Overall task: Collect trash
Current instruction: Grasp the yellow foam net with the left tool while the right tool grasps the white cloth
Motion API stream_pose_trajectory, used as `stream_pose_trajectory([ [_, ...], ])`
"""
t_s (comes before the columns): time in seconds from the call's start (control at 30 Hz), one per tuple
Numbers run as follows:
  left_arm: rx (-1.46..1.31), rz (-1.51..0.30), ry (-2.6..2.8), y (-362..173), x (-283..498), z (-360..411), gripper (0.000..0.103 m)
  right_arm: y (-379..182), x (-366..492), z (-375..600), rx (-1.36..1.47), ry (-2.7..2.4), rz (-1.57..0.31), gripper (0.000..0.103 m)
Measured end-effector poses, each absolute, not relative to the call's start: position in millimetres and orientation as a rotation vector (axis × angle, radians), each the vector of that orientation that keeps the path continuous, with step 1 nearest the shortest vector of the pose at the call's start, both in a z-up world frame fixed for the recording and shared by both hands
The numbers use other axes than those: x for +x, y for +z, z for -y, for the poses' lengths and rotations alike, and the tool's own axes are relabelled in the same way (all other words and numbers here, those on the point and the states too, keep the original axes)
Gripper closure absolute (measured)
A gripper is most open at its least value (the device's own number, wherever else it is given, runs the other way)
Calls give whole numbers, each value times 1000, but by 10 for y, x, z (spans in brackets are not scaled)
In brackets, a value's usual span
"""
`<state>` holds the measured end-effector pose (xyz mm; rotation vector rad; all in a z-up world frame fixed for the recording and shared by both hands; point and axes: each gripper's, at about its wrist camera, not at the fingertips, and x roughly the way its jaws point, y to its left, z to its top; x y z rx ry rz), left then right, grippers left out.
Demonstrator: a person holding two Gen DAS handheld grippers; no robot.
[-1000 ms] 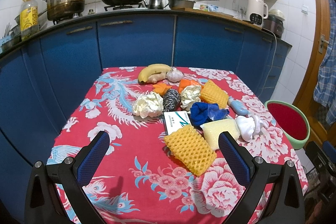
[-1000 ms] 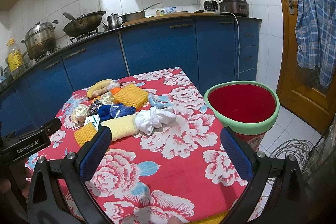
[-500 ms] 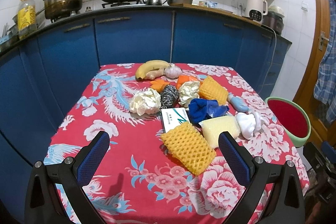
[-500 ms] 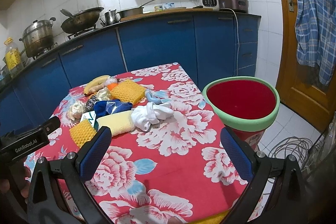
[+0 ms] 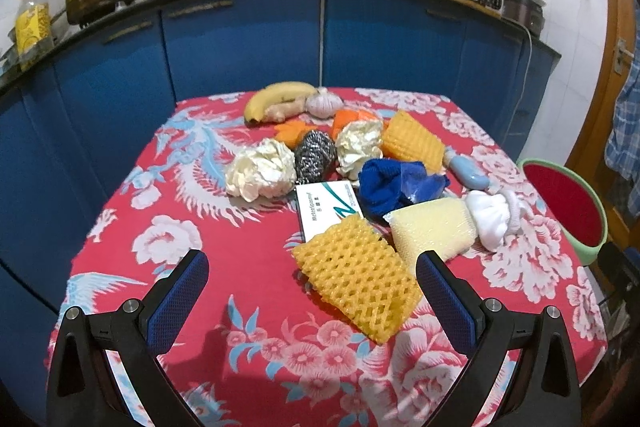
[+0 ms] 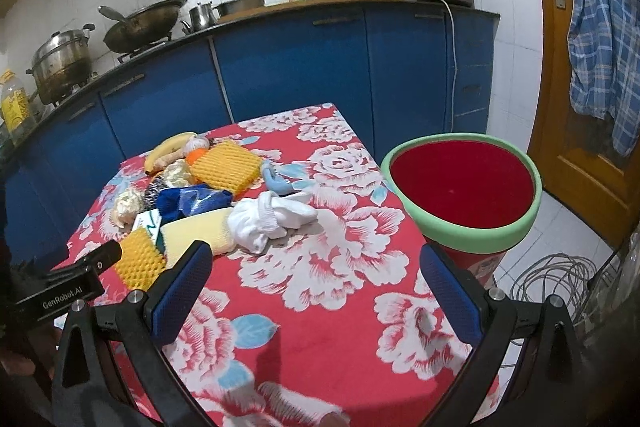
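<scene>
**Spotter:** What's different from a second ago?

**Operator:** I've eased the left gripper [image 5: 312, 281] in. The yellow foam fruit net [image 5: 354, 283] sat further ahead of the fingers a second back; now it lies right between the fingertips, a little toward the right pad, flat on the flowered tablecloth [image 5: 160, 239]. Jaws spread wide, nothing held. So I judge the first pick is about to start and nothing has been collected yet.

**Spotter:** And what's beyond it?

**Operator:** Just past the net, touching it, a white card box [image 5: 330, 209] and a pale yellow sponge [image 5: 434, 233]. Further ahead a blue cloth [image 5: 394, 185], a white sock [image 5: 492, 217] off to the right, two crumpled paper balls [image 5: 260, 175], a steel scourer [image 5: 314, 155], a second foam net [image 5: 412, 141]. At the far edge a banana [image 5: 280, 97] and garlic [image 5: 324, 103]; I'd leave those, probably not trash.

**Spotter:** Right gripper?

**Operator:** The right gripper [image 6: 314, 287] has come slightly closer to the table too, fingers spread, empty, hovering over bare cloth.

**Spotter:** The bin?

**Operator:** The red bin [image 6: 460, 183] with the green rim stands off the table's edge, ahead and right of my right fingers. What I can see inside is only red lining, no items.
</scene>
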<state>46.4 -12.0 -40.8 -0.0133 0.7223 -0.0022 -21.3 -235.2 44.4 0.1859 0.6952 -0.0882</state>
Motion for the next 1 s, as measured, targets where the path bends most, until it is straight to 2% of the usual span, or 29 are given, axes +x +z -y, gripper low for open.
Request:
stream_pose_trajectory([
  [0.3, -28, -798, -9, -586, 710, 117, 1, 338, 172, 2321, 163, -30, -763, 1],
  [0.5, -49, -835, -23, -631, 770, 76, 15, 254, 449, 2215, 132, 14, -801, 2],
  [0.57, -56, -837, -51, -626, 764, 93, 22, 223, 540, 2186, 121, 21, -812, 5],
  [0.67, -40, -843, -78, -630, 758, 147, 25, 161, 662, 2151, 111, 41, -834, 8],
  [0.7, -38, -846, -86, -633, 762, 159, 29, 136, 694, 2144, 111, 46, -844, 9],
  [0.77, -47, -858, -128, -646, 768, 170, 43, 73, 759, 2131, 123, 56, -866, 12],
  [0.9, -35, -846, -188, -638, 749, 175, 58, -33, 833, 2114, 177, 89, -890, 17],
  [0.97, -40, -837, -233, -615, 743, 137, 75, -84, 864, 2086, 186, 88, -908, 28],
  [1.0, -51, -836, -252, -609, 743, 106, 77, -107, 876, 2065, 182, 84, -919, 32],
])
